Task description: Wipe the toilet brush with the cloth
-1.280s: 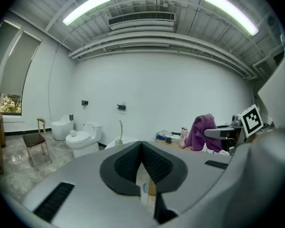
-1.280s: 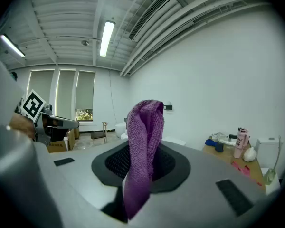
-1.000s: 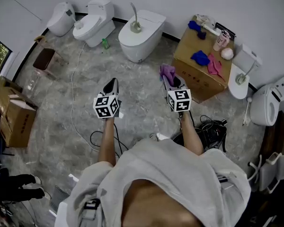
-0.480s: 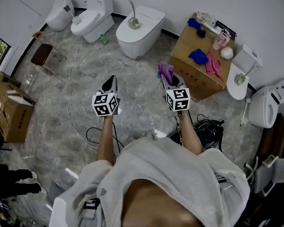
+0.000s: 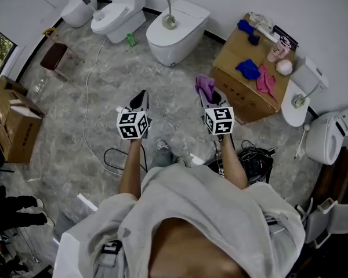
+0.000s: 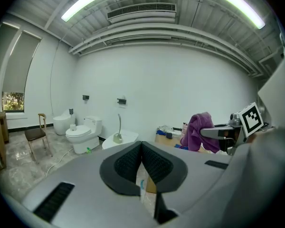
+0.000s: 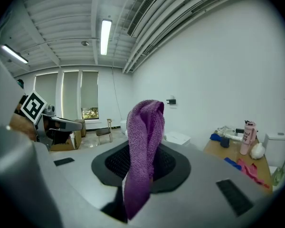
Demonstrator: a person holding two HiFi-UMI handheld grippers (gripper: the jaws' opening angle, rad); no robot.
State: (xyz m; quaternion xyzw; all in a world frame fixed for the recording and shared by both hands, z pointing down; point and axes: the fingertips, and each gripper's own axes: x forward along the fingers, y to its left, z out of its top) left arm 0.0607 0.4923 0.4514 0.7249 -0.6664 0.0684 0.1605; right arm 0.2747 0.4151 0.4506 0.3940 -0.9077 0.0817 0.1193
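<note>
The toilet brush (image 5: 169, 13) stands upright in its holder on the closed lid of a white toilet (image 5: 185, 36) at the far wall; it also shows as the toilet brush (image 6: 118, 129) ahead in the left gripper view. My right gripper (image 5: 206, 99) is shut on a purple cloth (image 5: 205, 86), and the cloth (image 7: 145, 127) hangs folded over its jaws. My left gripper (image 5: 141, 95) is shut with nothing in it, its pads (image 6: 133, 163) pressed together. Both grippers are held over the floor, well short of the toilet.
A cardboard box (image 5: 240, 91) with blue and pink cloths and bottles stands right of the toilet. A second brush (image 5: 302, 99) sits on a toilet lid at the right. More toilets (image 5: 119, 16) line the wall. Cables (image 5: 113, 158) lie on the floor; cartons (image 5: 17, 132) stand left.
The whole view has shifted slightly as the person steps; a shoe now shows on the floor below the grippers. Both grippers stay shut as before, side by side.
</note>
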